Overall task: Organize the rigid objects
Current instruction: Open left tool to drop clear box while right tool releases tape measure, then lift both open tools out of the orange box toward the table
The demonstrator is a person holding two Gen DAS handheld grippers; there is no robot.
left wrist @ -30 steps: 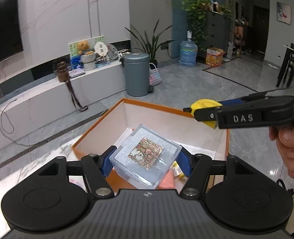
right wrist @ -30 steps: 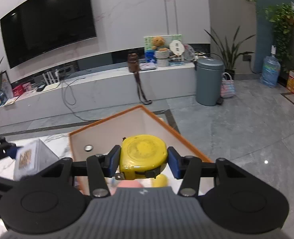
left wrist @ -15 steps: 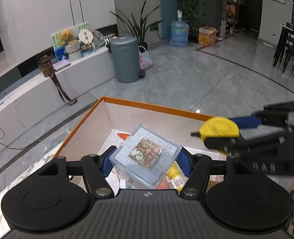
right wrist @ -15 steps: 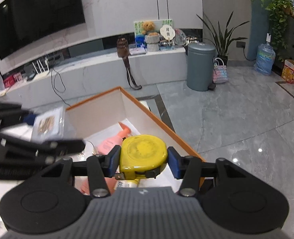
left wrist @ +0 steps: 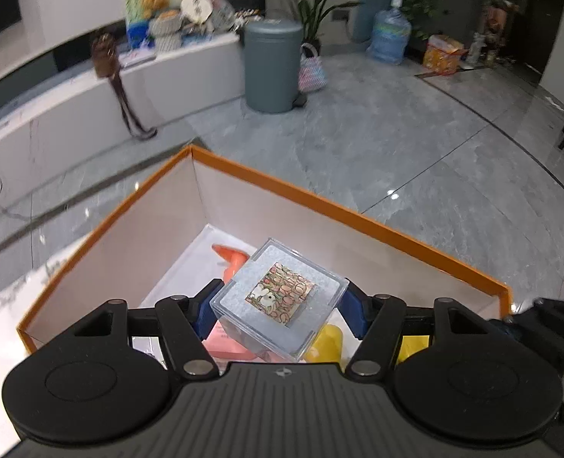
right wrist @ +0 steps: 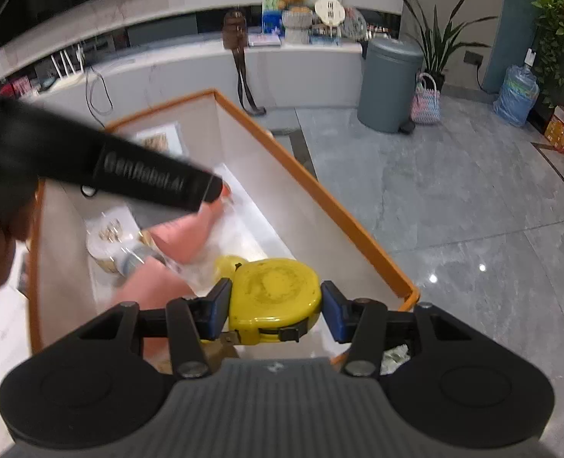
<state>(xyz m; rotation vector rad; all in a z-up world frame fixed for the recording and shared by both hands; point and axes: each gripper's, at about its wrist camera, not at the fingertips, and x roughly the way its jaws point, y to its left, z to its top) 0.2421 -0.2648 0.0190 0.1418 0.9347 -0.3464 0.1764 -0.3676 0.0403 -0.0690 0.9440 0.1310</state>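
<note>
Both pairs of jaws are clenched on cargo: our left gripper (left wrist: pixel 280 305) squeezes a clear plastic cube (left wrist: pixel 278 299) by its two side faces, patterned sticker upward, and our right gripper (right wrist: pixel 274 305) pinches a yellow tape measure (right wrist: pixel 276 294) across its round body. We hold each by opposite flat sides, likely because that keeps a rigid thing from twisting between the pads. Beneath and ahead of both jaws lies the orange-rimmed box (left wrist: pixel 320 200), white inside. Under the left jaws, in the box, we see a pink bottle (left wrist: pixel 226 343) with an orange cap; a yellow item shows just below the cube's right corner. The left tool's black body crosses above the right jaws, so we judge the two hands crowd one another over the box, and releasing one at a time seems wise.
</note>
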